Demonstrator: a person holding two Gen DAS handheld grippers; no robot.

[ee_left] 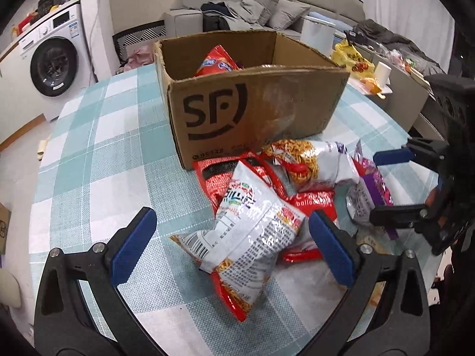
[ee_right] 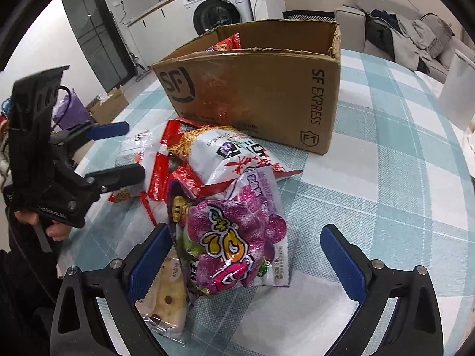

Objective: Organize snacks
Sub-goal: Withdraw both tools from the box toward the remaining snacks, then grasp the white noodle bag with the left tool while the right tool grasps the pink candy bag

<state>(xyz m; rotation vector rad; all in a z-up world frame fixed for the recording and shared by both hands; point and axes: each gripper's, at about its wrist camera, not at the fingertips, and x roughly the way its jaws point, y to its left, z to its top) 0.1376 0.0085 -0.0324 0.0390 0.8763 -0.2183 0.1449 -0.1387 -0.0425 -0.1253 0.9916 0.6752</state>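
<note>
A corrugated cardboard box (ee_left: 252, 101), brown and open-topped with a ragged torn corner, stands on a woven tablecloth (ee_left: 112, 160) checked in teal and white; its front wall carries a black SF logo, its side "SF EXPRESS" lettering. Inside it, 1 glossy red packet (ee_left: 215, 62) pokes above the rim. Against the box's front lies a loose heap of crinkled foil snack bags: a white-and-red noodle-snack bag (ee_left: 252, 237) printed with dense text and a barcode, flat red packets (ee_left: 219, 175) beneath it, and a second white bag (ee_left: 314, 160) picturing yellow noodle strands. Nearest the right gripper (ee_right: 242, 267) sits a puffy purple-and-pink candy bag (ee_right: 234, 246) with cartoon lettering, and beside it a clear-wrapped pale cracker (ee_right: 166, 299) with small holes. Both tools have black frames and blue ribbed pads; the right one's fingers are spread wide around the purple bag, the left gripper (ee_left: 234, 246) likewise splayed wide around the white noodle bag, gripping nothing.
</note>
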